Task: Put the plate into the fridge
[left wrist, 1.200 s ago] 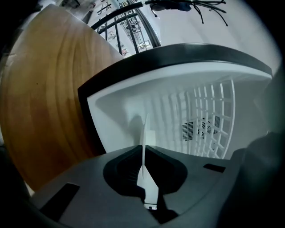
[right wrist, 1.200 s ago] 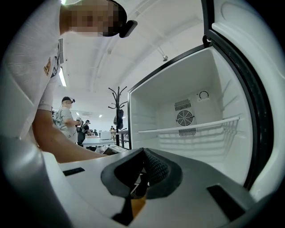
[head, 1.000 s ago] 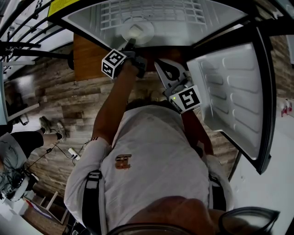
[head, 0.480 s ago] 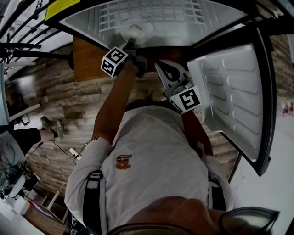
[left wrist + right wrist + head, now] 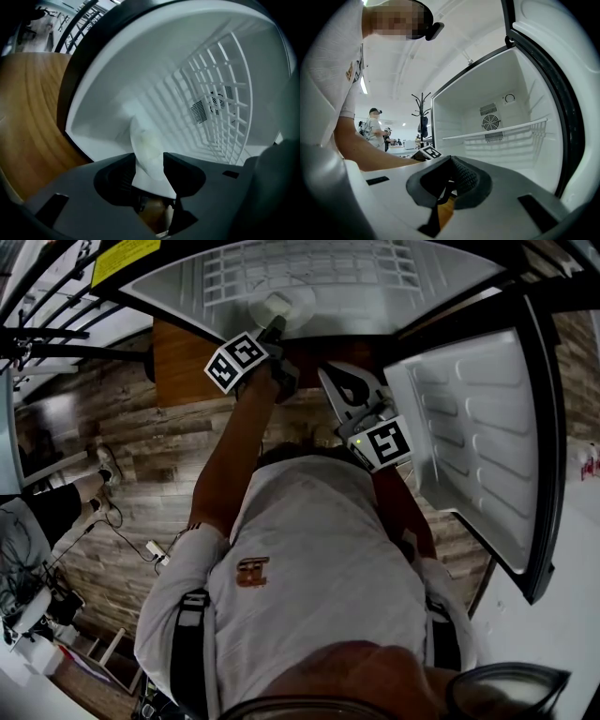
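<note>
The white plate (image 5: pixel 281 307) lies on the fridge's white floor (image 5: pixel 187 292), just inside the front. In the left gripper view the plate (image 5: pixel 146 150) reaches out from between the jaws toward the wire shelf (image 5: pixel 225 108). My left gripper (image 5: pixel 273 330) is at the plate's near rim. Its jaws are opening, with the rim still between them and the pads spread wider than the rim. My right gripper (image 5: pixel 343 388) hangs in front of the open fridge, clear of the plate. It (image 5: pixel 449 180) is shut with nothing in it.
The fridge door (image 5: pixel 478 437) stands open at the right. A wooden panel (image 5: pixel 33 122) flanks the fridge on the left. A wire shelf (image 5: pixel 497 132) and a fan grille (image 5: pixel 491 123) show inside. Another person (image 5: pixel 375 127) stands far back in the room.
My left gripper has pushed slightly further toward the fridge. The right gripper has barely moved. A person's foot at the far left has shifted.
</note>
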The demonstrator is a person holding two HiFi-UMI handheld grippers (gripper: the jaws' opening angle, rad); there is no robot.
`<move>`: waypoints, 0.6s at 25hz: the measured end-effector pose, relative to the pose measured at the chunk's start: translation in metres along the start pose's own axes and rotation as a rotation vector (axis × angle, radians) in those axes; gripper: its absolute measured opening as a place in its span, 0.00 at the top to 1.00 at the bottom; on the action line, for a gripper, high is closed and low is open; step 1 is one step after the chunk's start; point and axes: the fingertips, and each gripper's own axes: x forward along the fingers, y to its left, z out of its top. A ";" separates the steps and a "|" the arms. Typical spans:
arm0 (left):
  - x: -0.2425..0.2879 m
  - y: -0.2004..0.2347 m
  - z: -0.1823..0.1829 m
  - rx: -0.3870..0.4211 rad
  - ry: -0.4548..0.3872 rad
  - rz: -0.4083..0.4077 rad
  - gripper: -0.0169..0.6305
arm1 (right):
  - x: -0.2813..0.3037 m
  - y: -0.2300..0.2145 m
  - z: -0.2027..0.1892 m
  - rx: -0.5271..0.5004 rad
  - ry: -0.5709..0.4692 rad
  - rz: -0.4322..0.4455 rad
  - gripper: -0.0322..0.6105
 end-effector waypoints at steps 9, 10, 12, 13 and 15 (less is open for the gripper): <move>-0.003 0.002 -0.018 0.292 0.120 -0.002 0.62 | -0.004 -0.005 -0.006 0.003 0.004 -0.005 0.90; -0.004 0.003 -0.019 0.332 0.132 0.005 0.61 | -0.004 -0.005 -0.006 0.005 0.004 -0.006 0.90; -0.006 0.004 -0.023 0.412 0.156 0.022 0.61 | -0.004 -0.005 -0.007 0.007 0.006 -0.007 0.90; -0.006 0.005 -0.024 0.450 0.166 0.032 0.61 | -0.004 -0.005 -0.007 0.007 0.005 -0.007 0.90; -0.008 0.006 -0.027 0.519 0.180 0.050 0.61 | -0.004 -0.006 -0.006 0.008 -0.005 -0.009 0.90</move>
